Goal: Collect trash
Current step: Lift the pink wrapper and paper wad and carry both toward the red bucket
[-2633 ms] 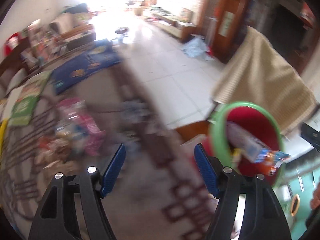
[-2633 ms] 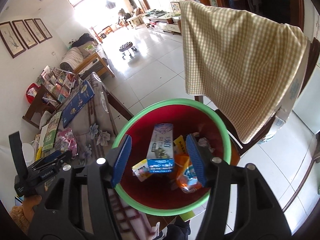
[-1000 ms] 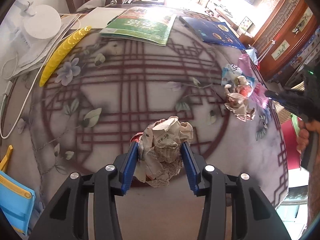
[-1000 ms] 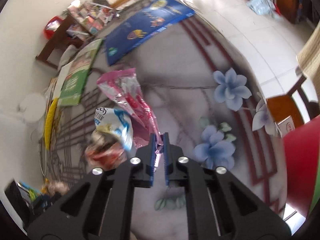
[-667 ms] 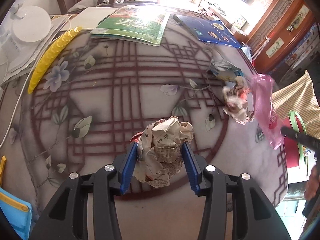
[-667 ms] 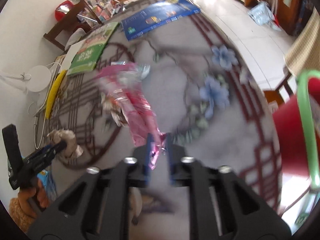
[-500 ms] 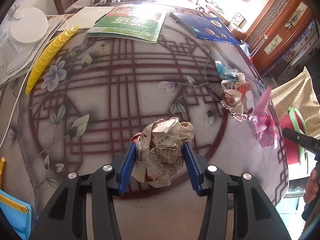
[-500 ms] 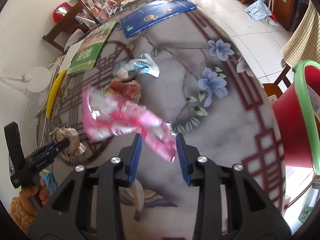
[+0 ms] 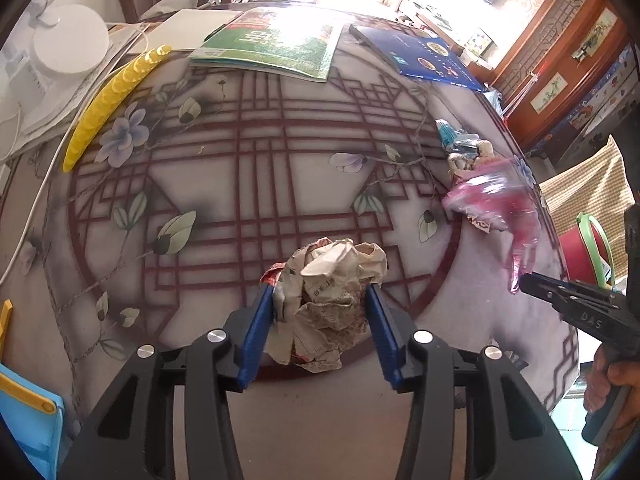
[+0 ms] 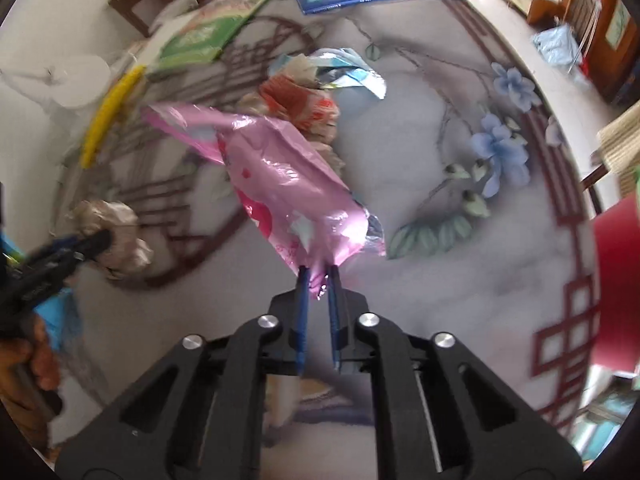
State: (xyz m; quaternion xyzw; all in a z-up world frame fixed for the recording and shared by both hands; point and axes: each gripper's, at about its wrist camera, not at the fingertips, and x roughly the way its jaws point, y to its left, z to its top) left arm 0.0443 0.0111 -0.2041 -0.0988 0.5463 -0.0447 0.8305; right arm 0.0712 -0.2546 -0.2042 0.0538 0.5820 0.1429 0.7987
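The left gripper (image 9: 320,296), its blue-padded jaws closing, has a crumpled ball of printed newspaper (image 9: 330,300) between its pads, which press on the paper's sides, the ball resting low on the round table with a grey marbled cloth patterned in dark red lattice and flowers (image 9: 240,168); the right gripper (image 10: 318,276), jaws drawn together, is clamped on the corner of a pink crinkled plastic wrapper (image 10: 280,184), which hangs free above the cloth, blurred in the left wrist view (image 9: 496,208); just beyond the wrapper lies a heap of crumpled red-and-white paper and a torn blue-and-silver foil packet (image 10: 320,92), near the table's right edge in the left view; off that edge stands a red bucket with a green rim (image 9: 588,244), beside a chair draped in checked beige cloth (image 9: 588,188); further across the table lie a yellow ridged curved strip (image 9: 112,100), a round white lamp base (image 9: 70,42), a green printed booklet (image 9: 276,40) and a dark blue glossy booklet (image 9: 420,56) at the far rim.
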